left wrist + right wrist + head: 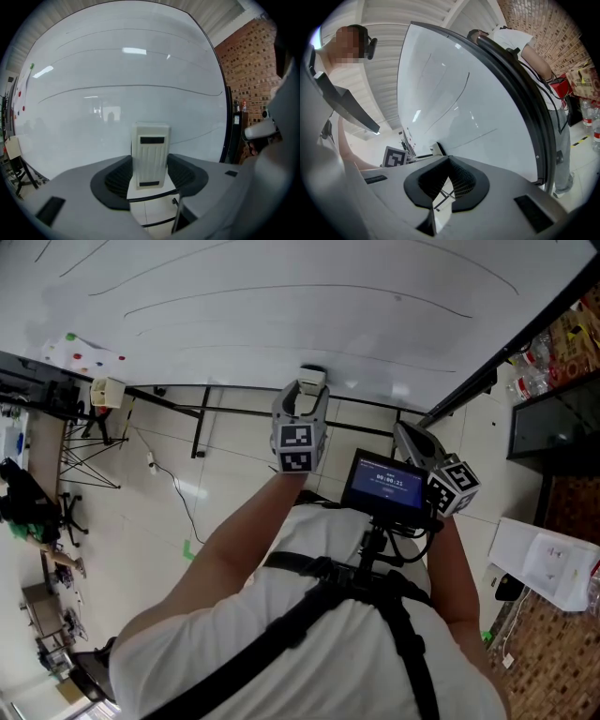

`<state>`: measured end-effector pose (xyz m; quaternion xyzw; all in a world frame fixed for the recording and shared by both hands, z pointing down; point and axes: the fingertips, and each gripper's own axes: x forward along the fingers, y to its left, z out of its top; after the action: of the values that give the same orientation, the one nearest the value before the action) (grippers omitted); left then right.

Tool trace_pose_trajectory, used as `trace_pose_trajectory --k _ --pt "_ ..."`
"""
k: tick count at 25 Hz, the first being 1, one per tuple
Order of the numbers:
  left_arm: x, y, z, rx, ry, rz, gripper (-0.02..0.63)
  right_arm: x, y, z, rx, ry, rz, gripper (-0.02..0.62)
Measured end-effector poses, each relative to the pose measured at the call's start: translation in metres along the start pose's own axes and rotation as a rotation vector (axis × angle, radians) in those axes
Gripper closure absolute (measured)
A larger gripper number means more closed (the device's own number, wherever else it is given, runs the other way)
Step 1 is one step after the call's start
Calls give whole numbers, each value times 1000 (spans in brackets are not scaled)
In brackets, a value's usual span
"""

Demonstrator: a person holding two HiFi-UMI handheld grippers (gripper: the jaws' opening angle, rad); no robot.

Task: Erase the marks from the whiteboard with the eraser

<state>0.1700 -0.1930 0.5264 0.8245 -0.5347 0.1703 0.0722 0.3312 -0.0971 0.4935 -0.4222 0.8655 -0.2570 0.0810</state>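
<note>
Eraser (151, 145) centre frame, gripped upright between left gripper (150, 162) jaws; whiteboard (117, 61) behind, bearing thin curved marker lines (140, 86). Right gripper (449, 161) clenched, nothing inside.

Pale glossy tiles cover the floor (234, 465), with a thin cable (178, 488) trailing across them and a scrap of green tape (187, 549) stuck down. A black tripod stand (89, 451) sits off to one side, near an office chair (67, 512). One wall is red brick (248, 70), and overhead runs a white slatted ceiling (384, 18).
</note>
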Motion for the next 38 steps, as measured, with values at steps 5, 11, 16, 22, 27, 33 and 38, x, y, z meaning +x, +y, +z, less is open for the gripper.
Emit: trace_pose_trajectory --k 5,11,16,22,27,33,38 --pt "-2 -22 6 13 -35 -97 342 -12 -3 -2 2 -5 -16 580" --pt "-11 33 -2 -71 -20 14 342 -5 9 2 -3 -14 5 580" --pt "-16 90 -7 -66 -11 119 344 3 9 -7 -4 7 20 580" --pt "-14 77 -3 -114 -29 123 342 5 13 -7 6 5 18 580" --pt "7 11 4 -98 -21 14 342 -2 -5 -6 12 6 -2 580" --pt "-4 -22 11 -87 -30 -57 341 -17 3 -4 5 -10 -11 580" --pt "-5 35 2 -105 -34 49 342 -8 -8 -3 14 -10 -14 580"
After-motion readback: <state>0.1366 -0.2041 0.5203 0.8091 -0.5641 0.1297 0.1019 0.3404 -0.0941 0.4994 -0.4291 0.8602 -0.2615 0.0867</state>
